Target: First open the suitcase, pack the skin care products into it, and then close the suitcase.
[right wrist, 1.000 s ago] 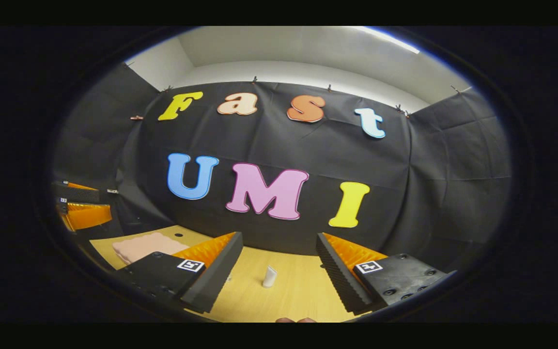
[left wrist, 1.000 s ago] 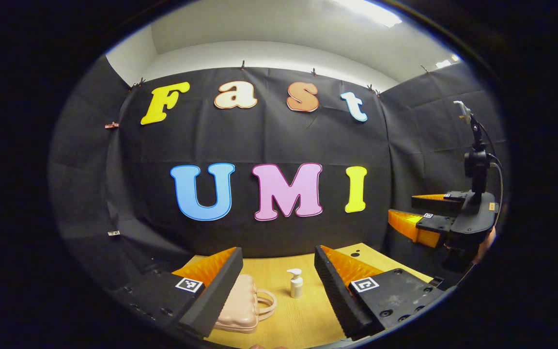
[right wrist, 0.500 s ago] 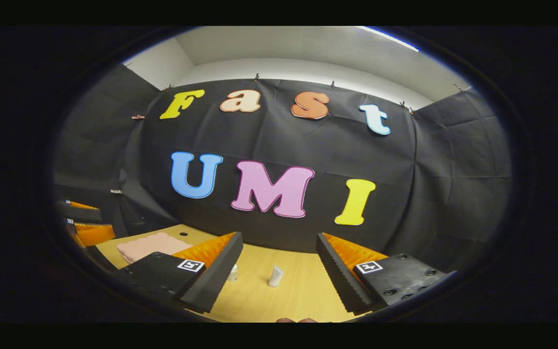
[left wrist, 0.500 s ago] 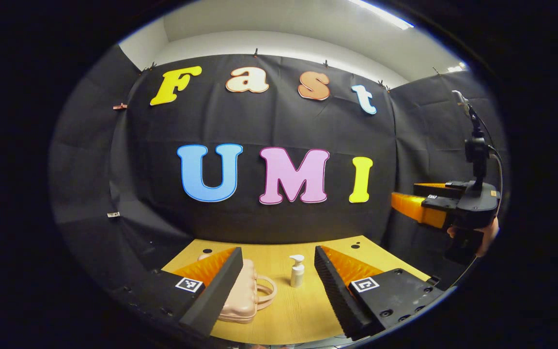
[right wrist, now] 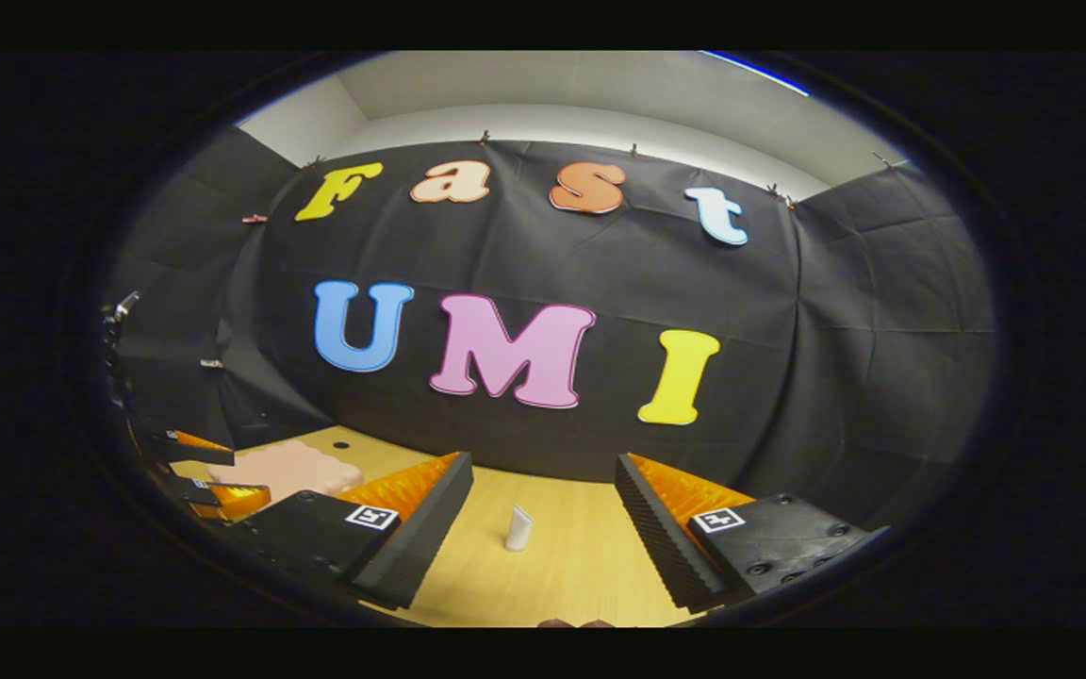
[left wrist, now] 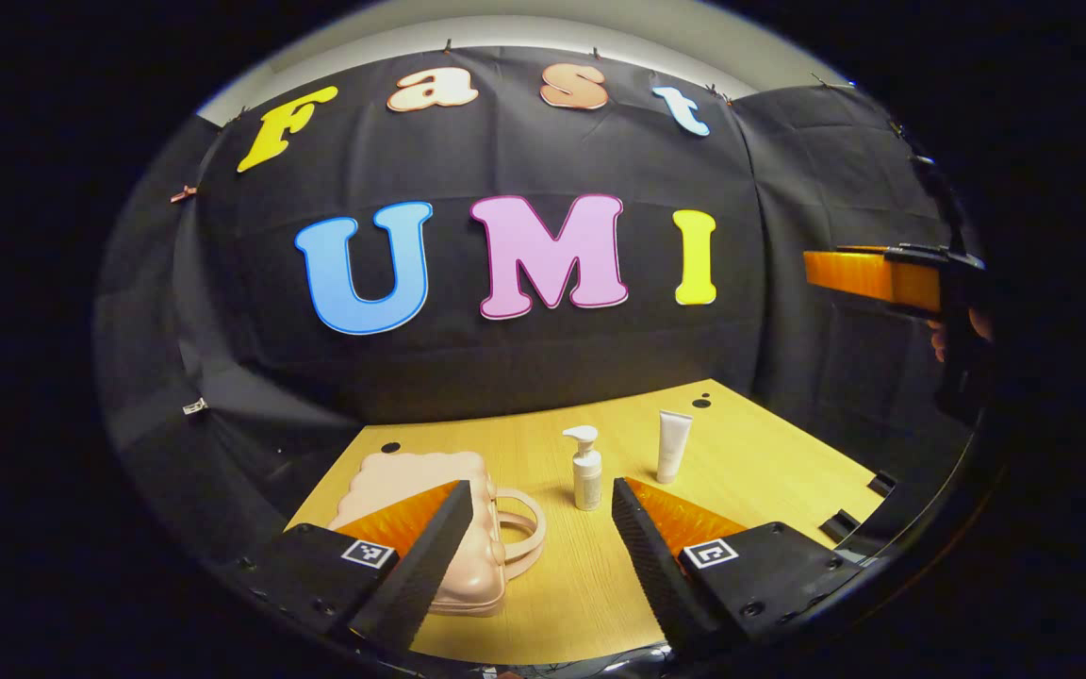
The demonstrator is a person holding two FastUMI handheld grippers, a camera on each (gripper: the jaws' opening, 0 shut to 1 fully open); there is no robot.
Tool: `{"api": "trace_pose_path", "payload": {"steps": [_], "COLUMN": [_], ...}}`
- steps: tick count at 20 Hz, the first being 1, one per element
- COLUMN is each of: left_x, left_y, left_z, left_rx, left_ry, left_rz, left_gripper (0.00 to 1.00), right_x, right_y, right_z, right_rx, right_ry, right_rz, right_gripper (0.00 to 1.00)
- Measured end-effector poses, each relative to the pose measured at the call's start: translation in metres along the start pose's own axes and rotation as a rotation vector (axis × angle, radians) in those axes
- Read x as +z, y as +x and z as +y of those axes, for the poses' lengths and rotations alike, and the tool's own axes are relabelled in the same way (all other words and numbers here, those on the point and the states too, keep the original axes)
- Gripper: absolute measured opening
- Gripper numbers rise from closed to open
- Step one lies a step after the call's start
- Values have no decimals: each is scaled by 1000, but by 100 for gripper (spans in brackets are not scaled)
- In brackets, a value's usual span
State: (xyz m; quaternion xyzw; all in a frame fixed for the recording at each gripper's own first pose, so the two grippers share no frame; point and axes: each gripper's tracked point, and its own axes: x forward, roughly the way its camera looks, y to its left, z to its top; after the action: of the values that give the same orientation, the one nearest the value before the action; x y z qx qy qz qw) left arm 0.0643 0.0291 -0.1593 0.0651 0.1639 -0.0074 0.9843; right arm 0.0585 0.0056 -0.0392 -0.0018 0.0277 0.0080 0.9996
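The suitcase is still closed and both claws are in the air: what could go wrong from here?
1. The pink suitcase lies flat and looks light, so it may slide when the open left claw lifts its lid.
2. The pump bottle and the tube stand upright close to the handle; a swinging lid or claw could tip them.

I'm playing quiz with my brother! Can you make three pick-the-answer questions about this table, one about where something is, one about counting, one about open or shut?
1. Where does the white pump bottle stand?
A. between the pink scalloped hard-shell suitcase and the white squeeze tube
B. inside the suitcase
C. on the floor

2. How many skin care items stand on the wooden table?
A. two
B. four
C. none

3. What state is the suitcase in?
A. wide open
B. closed, lying flat
C. standing upright

Answers: 1 A, the left gripper view shows that order; 2 A, bottle and tube; 3 B, its shell halves meet, handle toward the bottle.
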Motion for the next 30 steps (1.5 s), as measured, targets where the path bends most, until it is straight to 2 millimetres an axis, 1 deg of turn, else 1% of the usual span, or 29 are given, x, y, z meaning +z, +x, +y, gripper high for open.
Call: {"api": "trace_pose_path", "payload": {"steps": [1,2,3,6,7,8,10,11,12,13,15,18,20,21,22,23,24,25,26,28,30], "left_x": [-6,-12,-21,-39,-50,-60,-83,-91,-100,-111,-125,-144,-158,-163,-170,-177,-183,-182,-175,-160,-142], "left_y": [17,34,52,98,113,127,151,158,167,174,187,203,213,217,220,222,225,225,224,220,213], "left_z": [-2,0,-1,-5,-6,-6,-1,-3,-5,-7,-7,8,15,16,12,12,3,2,-1,-2,3], "left_rx": [8,26,39,61,71,84,116,123,130,140,160,220,238,236,216,209,148,126,96,54,28], "left_ry": [0,-7,-19,-48,-46,-36,-30,-49,-80,-102,-90,9,35,27,10,-2,-38,-27,-37,-71,-110], "left_rz": [18,44,78,145,175,209,294,328,357,397,450,528,577,598,618,639,668,670,673,679,677], "left_gripper": [94,94,94,94,94,94,94,94,95,95,95,98,96,94,92,81,50,18,14,11,10], "right_x": [-7,-15,-25,-44,-51,-58,-75,-82,-86,-90,-95,-108,-105,-101,-98,-95,-91,-89,-86,-83,-79], "right_y": [9,20,29,64,74,85,102,107,109,110,109,107,103,102,101,101,98,95,93,92,94], "right_z": [-6,-15,-23,-51,-59,-66,-76,-79,-85,-91,-105,-127,-135,-136,-137,-137,-133,-129,-126,-118,-108], "right_rx": [1,-2,-1,-17,-21,-20,-9,-1,0,-6,-28,-87,-115,-126,-138,-147,-149,-153,-160,-172,-180], "right_ry": [-13,-25,-31,-22,-21,-18,-7,2,3,1,-1,-8,1,-5,-16,-26,-29,-28,-31,-51,-59], "right_rz": [8,28,56,90,106,114,147,167,176,184,186,230,234,225,222,221,224,229,226,229,228], "right_gripper": [97,96,97,97,95,97,97,97,99,97,97,97,97,97,96,97,97,97,97,96,97]}}
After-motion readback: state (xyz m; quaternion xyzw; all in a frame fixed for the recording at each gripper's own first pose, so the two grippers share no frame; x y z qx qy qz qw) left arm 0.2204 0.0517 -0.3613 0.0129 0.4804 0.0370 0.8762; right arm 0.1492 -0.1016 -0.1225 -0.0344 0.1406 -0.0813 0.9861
